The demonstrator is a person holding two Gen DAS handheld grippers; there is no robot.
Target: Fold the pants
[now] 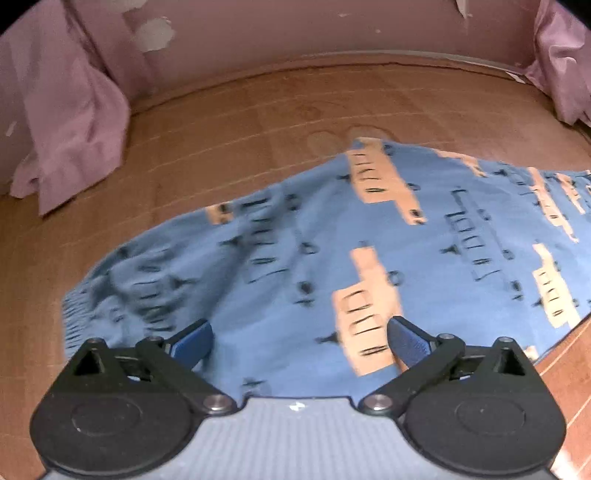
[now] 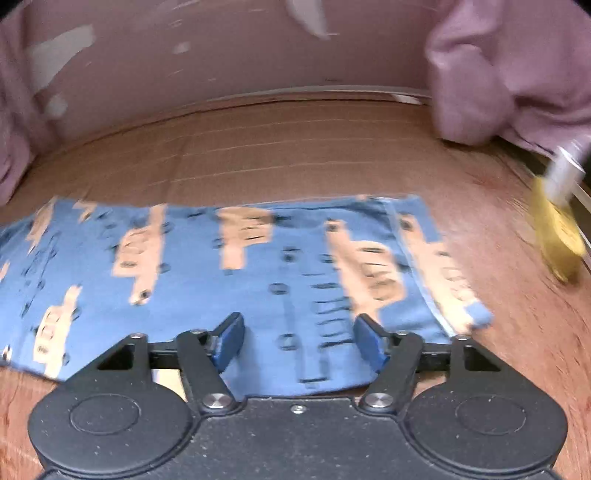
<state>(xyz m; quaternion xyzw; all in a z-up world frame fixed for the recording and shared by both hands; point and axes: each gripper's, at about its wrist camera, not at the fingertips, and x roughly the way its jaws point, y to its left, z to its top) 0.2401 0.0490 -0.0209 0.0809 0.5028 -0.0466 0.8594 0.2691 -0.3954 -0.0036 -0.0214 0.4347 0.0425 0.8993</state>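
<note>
Pants laid flat on brown cardboard sheet, near edge overhanging onto red-brown wood-grain table. Soft blue knit, printed with peach vehicle shapes, black outline vehicles and small black dots. Gathered, ribbed waistband at left end in left wrist view, puckered and wrinkled beside it. Right wrist view: opposite end squared off, stitched hem running along a leg opening, corner slightly lifted. Appears doubled lengthwise, one leg over the other; not certain. Left gripper released, blue ribbed pads spread wide, low over fabric near waistband end; contact cannot be told. Right gripper likewise released, pads apart over near edge at hem end, nothing pinched. Cardboard marked with pale parallel crease lines and faint round stains. Pink wall behind, paint chipped in pale patches. Mauve curtains bunched at both sides. Yellow bottle with clear cap at right on table, tilted, blurred. No legible writing or labels; both views motion-blurred.
</note>
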